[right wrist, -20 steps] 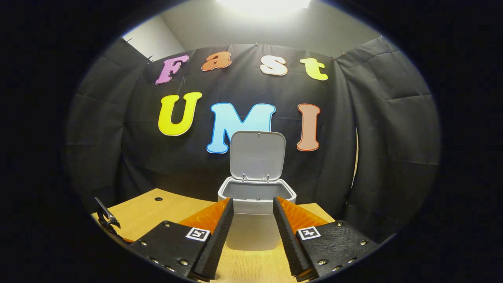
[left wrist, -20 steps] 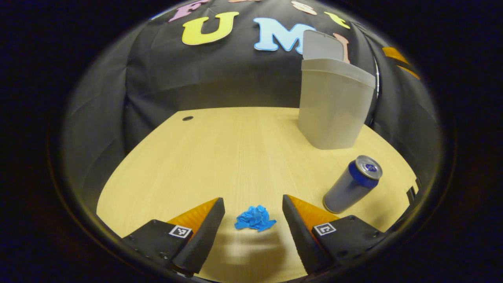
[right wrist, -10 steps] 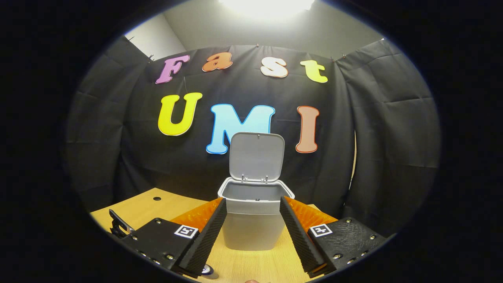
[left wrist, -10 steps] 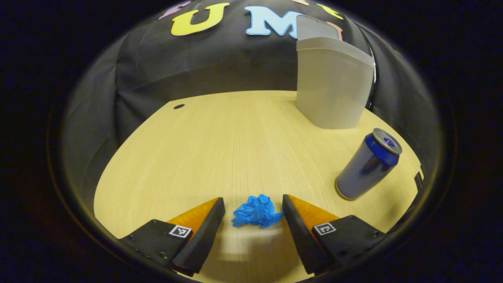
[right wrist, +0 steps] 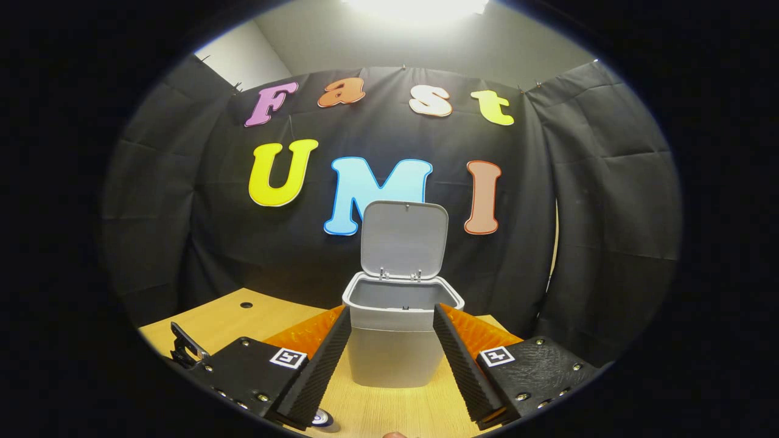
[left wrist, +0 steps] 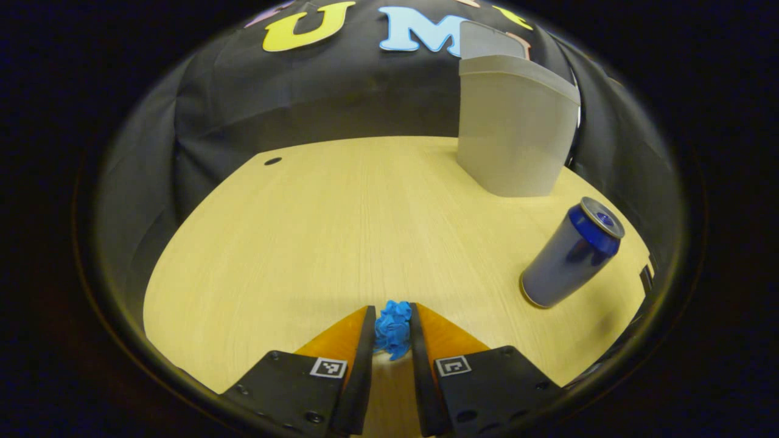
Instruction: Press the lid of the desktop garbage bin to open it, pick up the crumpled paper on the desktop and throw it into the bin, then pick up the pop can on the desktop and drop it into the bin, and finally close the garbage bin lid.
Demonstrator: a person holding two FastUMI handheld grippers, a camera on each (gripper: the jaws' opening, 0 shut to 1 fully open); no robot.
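1. Between the fingers of the left gripper (left wrist: 392,331), the crumpled paper (left wrist: 393,328) is seen pinched from both sides, low over the desktop (left wrist: 341,231); whether it is lifted cannot be told.
2. Ahead and to the right of that gripper, the garbage bin (left wrist: 511,134) stands near the desktop's far edge, with the pop can (left wrist: 569,255) upright nearer, well apart from the paper.
3. Beyond the right gripper (right wrist: 389,359), whose jaws are held apart with nothing between them, the bin (right wrist: 398,340) is shown with its lid (right wrist: 405,238) raised.
4. Progress, as judged: the lid is opened and the paper grasped; dropping the paper, moving the can and closing the lid are left.
5. Bare desktop lies between left gripper and bin, so a free path is judged available; the can to the right and the upright lid behind the opening are to be cleared.
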